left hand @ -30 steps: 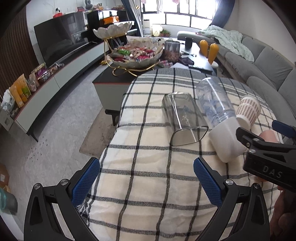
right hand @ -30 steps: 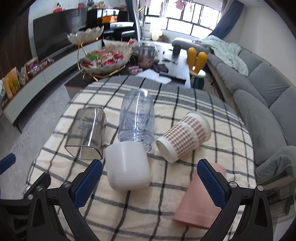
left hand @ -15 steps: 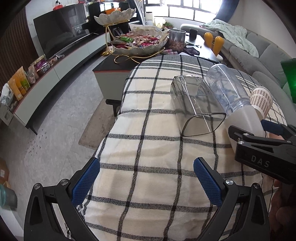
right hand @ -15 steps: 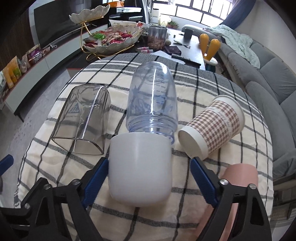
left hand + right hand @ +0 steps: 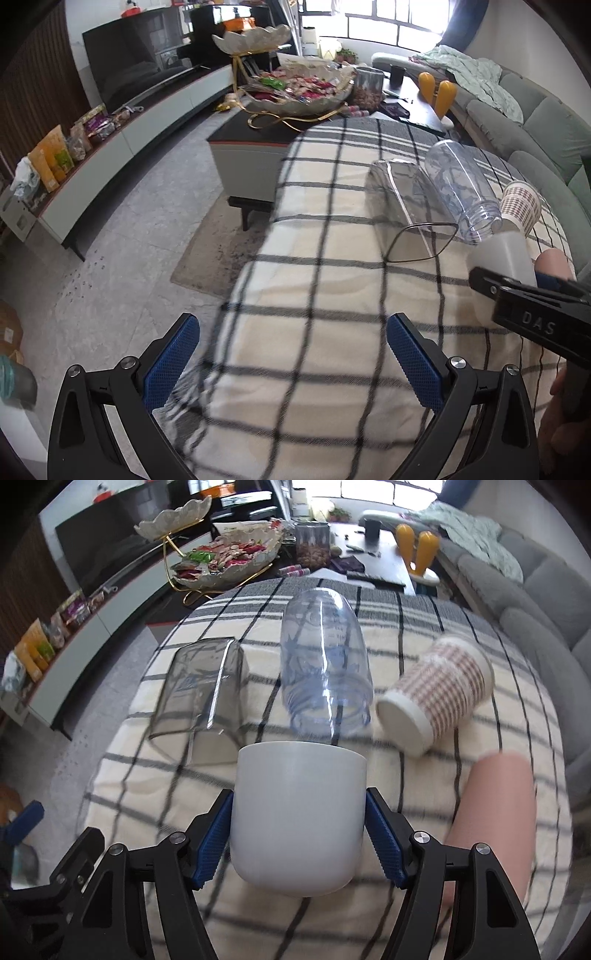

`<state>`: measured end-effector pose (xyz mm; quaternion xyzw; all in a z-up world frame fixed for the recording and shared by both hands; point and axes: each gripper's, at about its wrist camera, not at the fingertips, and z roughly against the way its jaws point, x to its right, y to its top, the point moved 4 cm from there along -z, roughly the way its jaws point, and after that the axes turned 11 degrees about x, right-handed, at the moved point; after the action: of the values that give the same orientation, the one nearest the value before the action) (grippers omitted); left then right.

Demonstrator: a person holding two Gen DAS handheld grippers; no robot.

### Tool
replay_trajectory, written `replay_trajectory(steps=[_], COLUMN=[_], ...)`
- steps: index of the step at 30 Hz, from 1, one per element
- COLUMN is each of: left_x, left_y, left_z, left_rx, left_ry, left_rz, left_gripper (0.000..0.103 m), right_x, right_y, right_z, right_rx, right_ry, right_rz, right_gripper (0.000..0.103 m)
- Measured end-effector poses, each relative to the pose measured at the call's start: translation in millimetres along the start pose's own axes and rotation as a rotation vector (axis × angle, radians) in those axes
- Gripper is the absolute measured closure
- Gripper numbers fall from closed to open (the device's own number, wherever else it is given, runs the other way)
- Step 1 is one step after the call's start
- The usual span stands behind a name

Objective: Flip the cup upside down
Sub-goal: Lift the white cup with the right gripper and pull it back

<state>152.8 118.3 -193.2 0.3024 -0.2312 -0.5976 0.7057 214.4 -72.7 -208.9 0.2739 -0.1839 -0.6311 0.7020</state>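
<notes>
A white cup [image 5: 299,812] lies on its side on the checked tablecloth [image 5: 406,627], its mouth facing away from me. My right gripper [image 5: 299,840] is shut on it, with a blue pad on each side of its body. The cup also shows in the left wrist view [image 5: 504,254], behind the right gripper's black finger [image 5: 532,317]. My left gripper [image 5: 291,363] is open and empty, low over the table's near left edge.
Lying on the cloth are a smoky square glass [image 5: 201,694], a clear plastic bottle [image 5: 323,668], a checked paper cup [image 5: 439,694] and a pink cup [image 5: 495,812]. A coffee table with a snack bowl [image 5: 295,92] stands beyond. A grey sofa [image 5: 535,122] is at the right.
My right gripper moved forward around the white cup and closed on its sides. My left gripper drifted left and back toward the table edge.
</notes>
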Motion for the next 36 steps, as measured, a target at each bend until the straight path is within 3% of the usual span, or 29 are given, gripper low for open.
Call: replay_trajectory(steps=[5,13,19,30,36], left_x=[-24,-43,-44,-46,-40], left_y=[-2,-9,-21,-33,-27], left_z=[26,56,67,73,79], left_rx=[0.027,0.054,0.060,0.060,0.079], left_ry=[0.013,-0.056,-0.100,-0.122,-0.135], left_rz=[0.005,-0.030,-0.059,-0.050,-0.054], left_gripper=[0.000,0.000,0.000,0.000,0.000], right_x=[-10,-32,-40,-52,-48], right_y=[-28,-72,-78,-86,-75], right_z=[16,37,47,38,59], right_rx=[-0.050,-0.125,-0.075,-0.089,-0.017], right_ry=[0.037,0.065,0.016,0.007,0.030], right_rz=[-0.129,-0.263,-0.268,-0.229,-0.222], right_gripper=[0.034,0.034,0.034,0.033,0.018])
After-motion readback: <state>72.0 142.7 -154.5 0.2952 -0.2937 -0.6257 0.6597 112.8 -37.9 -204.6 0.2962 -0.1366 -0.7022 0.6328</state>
